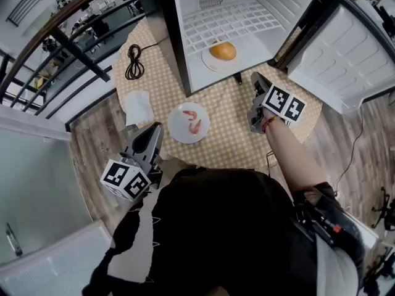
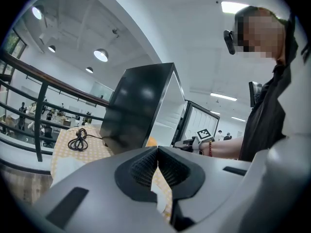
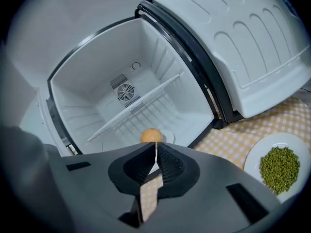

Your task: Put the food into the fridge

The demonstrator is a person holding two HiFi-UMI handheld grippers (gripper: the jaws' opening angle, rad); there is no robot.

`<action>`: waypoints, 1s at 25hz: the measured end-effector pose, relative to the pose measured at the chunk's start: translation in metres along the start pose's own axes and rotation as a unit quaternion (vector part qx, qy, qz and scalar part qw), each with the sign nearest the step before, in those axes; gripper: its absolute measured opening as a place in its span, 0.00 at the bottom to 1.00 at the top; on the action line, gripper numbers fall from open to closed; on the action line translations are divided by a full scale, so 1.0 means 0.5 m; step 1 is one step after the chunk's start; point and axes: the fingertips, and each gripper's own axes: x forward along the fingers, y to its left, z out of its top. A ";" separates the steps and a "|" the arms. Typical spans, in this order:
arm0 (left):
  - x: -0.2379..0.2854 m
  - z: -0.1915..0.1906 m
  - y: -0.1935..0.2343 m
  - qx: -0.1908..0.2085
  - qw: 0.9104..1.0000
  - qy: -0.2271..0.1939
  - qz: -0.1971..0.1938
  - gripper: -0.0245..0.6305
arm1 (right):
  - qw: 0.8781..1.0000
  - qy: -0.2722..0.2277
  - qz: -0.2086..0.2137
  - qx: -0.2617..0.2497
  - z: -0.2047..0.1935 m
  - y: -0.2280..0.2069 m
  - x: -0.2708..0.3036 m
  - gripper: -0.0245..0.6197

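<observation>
One plate (image 1: 207, 61) of the three on show already sits in the fridge (image 1: 185, 36), on its floor under the wire shelf. It carries a round piece of orange food (image 1: 223, 51), smooth and domed; whether it is a bun or a fruit I cannot tell. So I judge the task about a third done.

Two plates are left outside on the checked worktop (image 1: 228, 137). The shrimp plate (image 1: 176, 131) lies in front of the fridge, between the two claws, with a few pink shrimp (image 1: 195, 126) curled near its middle. They look small and loose, so they should ride in on the plate. The pea plate (image 3: 257, 155) shows only in the right gripper view, near the open door (image 3: 252, 67), with green peas (image 3: 279, 169) heaped in a low mound that could roll if tipped.

The right claw (image 3: 155, 149) is clenched with nothing between its jaws. It points into the fridge from just outside the opening, with the orange food straight ahead. The left claw (image 2: 157, 152) is also clenched and empty. It is held low near the person's body, at the worktop's near edge, close to the shrimp plate.

The door stands wide open, so the way in is free for both remaining plates.
</observation>
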 end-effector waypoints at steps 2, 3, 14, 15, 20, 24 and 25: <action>0.010 0.008 -0.013 0.005 1.000 -0.008 -0.009 0.06 | 1.000 -0.007 0.022 -0.006 0.006 0.016 -0.031 0.08; 0.014 0.010 -0.022 0.006 1.000 -0.011 -0.012 0.06 | 0.999 -0.013 0.029 -0.003 0.008 0.020 -0.048 0.08; 0.057 -0.035 -0.176 -0.003 0.999 -0.006 -0.032 0.06 | 0.996 -0.002 0.087 0.013 -0.036 -0.019 -0.246 0.06; 0.059 -0.043 -0.191 -0.002 0.999 -0.004 -0.032 0.06 | 0.996 0.005 0.093 -0.003 -0.040 -0.022 -0.259 0.06; 0.064 -0.075 -0.269 -0.009 0.999 0.003 -0.041 0.06 | 0.991 0.017 0.110 -0.078 -0.043 -0.034 -0.333 0.06; 0.061 -0.098 -0.332 -0.008 0.999 0.002 -0.044 0.06 | 0.988 0.030 0.121 -0.094 -0.060 -0.051 -0.390 0.06; 0.059 -0.106 -0.347 -0.010 0.999 0.002 -0.043 0.06 | 0.987 0.034 0.124 -0.095 -0.068 -0.057 -0.405 0.06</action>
